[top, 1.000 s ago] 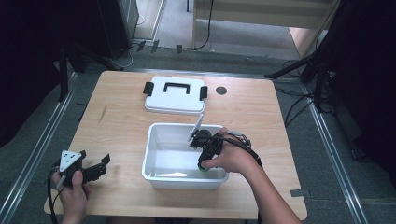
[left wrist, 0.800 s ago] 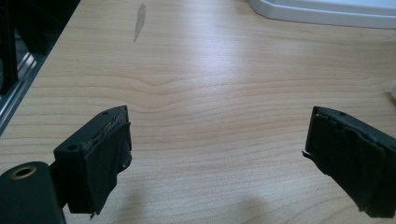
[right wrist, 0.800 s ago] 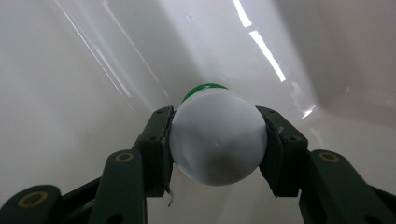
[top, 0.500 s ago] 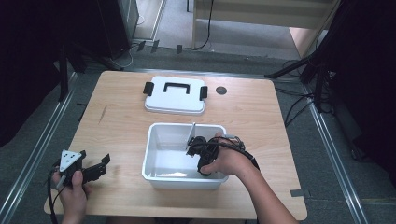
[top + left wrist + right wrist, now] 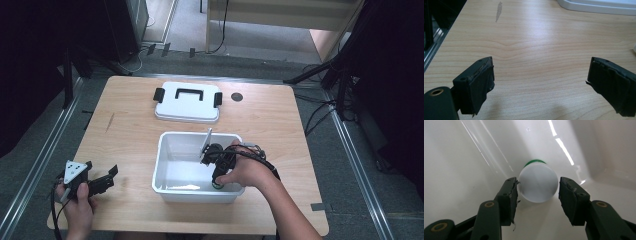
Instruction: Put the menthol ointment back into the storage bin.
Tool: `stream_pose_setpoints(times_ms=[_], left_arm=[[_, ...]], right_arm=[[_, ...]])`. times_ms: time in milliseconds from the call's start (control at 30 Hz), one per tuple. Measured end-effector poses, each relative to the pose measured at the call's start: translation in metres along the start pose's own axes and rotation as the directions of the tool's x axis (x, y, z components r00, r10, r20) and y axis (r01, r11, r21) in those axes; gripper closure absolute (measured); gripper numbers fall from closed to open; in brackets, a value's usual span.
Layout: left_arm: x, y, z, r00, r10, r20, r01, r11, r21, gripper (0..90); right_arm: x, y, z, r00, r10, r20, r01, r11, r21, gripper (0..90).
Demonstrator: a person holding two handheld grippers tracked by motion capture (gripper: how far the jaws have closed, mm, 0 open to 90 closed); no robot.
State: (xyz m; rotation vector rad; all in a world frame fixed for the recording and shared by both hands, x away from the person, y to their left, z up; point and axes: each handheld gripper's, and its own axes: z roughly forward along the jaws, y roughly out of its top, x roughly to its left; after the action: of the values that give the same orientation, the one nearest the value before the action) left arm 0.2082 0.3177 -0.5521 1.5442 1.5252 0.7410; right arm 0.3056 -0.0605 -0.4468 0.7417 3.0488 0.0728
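Bottle (image 5: pixel 537 182): laid inside the white bin (image 5: pixel 165 150), green cap away.
Right gripper (image 5: pixel 537 188): lowered deeper into bin since earlier; jaws parted around bottle, apparently not clamped.
Left gripper (image 5: pixel 541 82): spread wide, idle.
Meaning: grasp judged imminent.

A light wooden surface (image 5: pixel 280 125) with rounded corners stood on a grey floor (image 5: pixel 175 30). Metal rails (image 5: pixel 40 165) ran along both its sides. Black cables (image 5: pixel 320 112) trailed on the right. Beyond stood pale wooden furniture (image 5: pixel 280 12), flanked by darkness.
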Motion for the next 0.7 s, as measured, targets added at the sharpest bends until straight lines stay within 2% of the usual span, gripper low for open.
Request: stream_pose_setpoints(times_ms=[233,367,433,467,567,600,700], left_arm=[[0.0,0.0,0.0,1.0,0.0,0.0,0.0,1.0,0.0,7.9],[0.0,0.0,0.0,1.0,0.0,0.0,0.0,1.0,-0.002,7.9],[0.0,0.0,0.0,1.0,0.0,0.0,0.0,1.0,-0.002,7.9],[0.0,0.0,0.0,1.0,0.0,0.0,0.0,1.0,-0.002,7.9],[0.0,0.0,0.0,1.0,0.0,0.0,0.0,1.0,0.0,7.9],[0.0,0.0,0.0,1.0,0.0,0.0,0.0,1.0,0.0,7.9],[0.0,0.0,0.0,1.0,0.0,0.001,0.0,1.0,0.0,7.9]], right_arm=[[-0.002,-0.006,-0.031,0.9997,0.024,-0.002,-0.024,0.998,-0.065,48.4],[-0.007,-0.012,-0.053,0.9992,0.039,-0.011,-0.04,0.993,-0.111,48.0],[-0.008,-0.013,-0.058,0.9991,0.041,-0.012,-0.042,0.992,-0.118,47.9],[-0.011,-0.017,-0.071,0.9988,0.05,-0.006,-0.05,0.989,-0.139,47.7],[-0.013,-0.021,-0.081,0.9978,0.066,0.0,-0.065,0.986,-0.156,47.6],[-0.017,-0.028,-0.092,0.9965,0.083,0.009,-0.08,0.981,-0.179,47.6],[-0.022,-0.038,-0.101,0.9936,0.112,0.014,-0.107,0.975,-0.196,47.4]])
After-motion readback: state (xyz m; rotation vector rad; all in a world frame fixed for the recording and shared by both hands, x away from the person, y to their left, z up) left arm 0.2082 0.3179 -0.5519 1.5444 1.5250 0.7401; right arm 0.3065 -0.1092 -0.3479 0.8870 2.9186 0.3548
